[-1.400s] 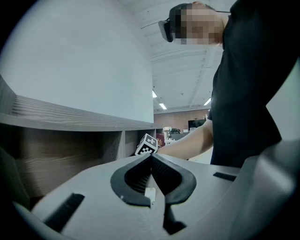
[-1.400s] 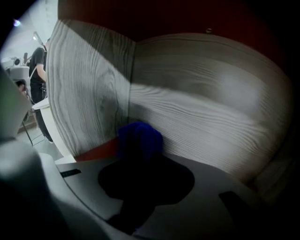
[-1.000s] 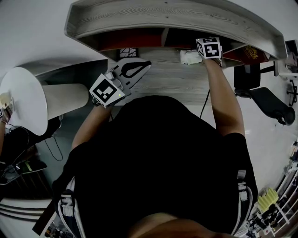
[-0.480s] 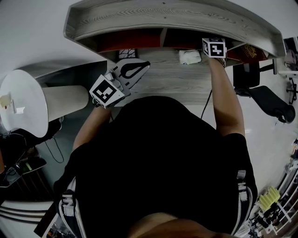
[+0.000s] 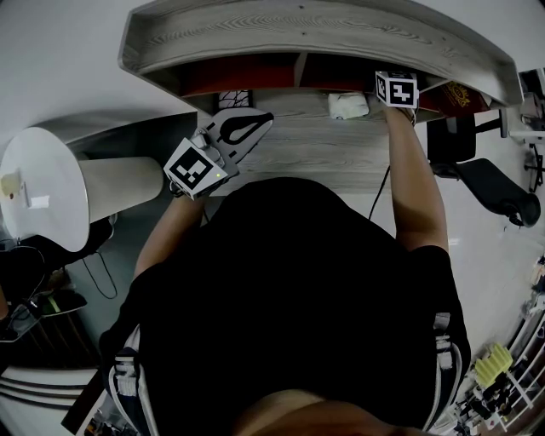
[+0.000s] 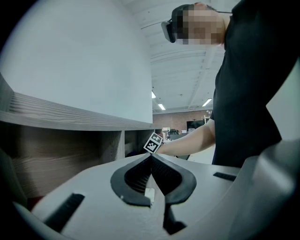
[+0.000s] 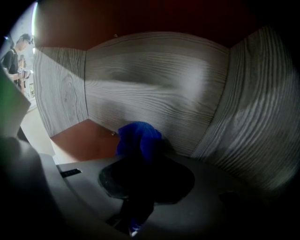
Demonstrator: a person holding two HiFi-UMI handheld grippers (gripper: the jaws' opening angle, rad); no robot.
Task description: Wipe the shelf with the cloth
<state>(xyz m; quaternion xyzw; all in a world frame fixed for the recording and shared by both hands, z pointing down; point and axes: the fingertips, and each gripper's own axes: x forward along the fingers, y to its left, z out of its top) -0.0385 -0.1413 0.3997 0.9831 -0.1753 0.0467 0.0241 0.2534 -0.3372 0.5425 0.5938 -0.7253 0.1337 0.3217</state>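
A blue cloth bunches out of my right gripper, which is shut on it. In the right gripper view the cloth presses against the grey wood inner wall of a shelf compartment. From the head view only that gripper's marker cube shows, under the top board of the grey shelf; its jaws and the cloth are hidden there. My left gripper hovers over the lower shelf board, left of centre. Its jaws meet with nothing between them.
A small white object lies on the lower board just left of my right hand. Red back panels line the compartments, with a divider between them. A white round table stands at the left, a black chair at the right.
My right gripper has slid to the right and deeper under the shelf top, away from the white object. The left gripper has stayed put.
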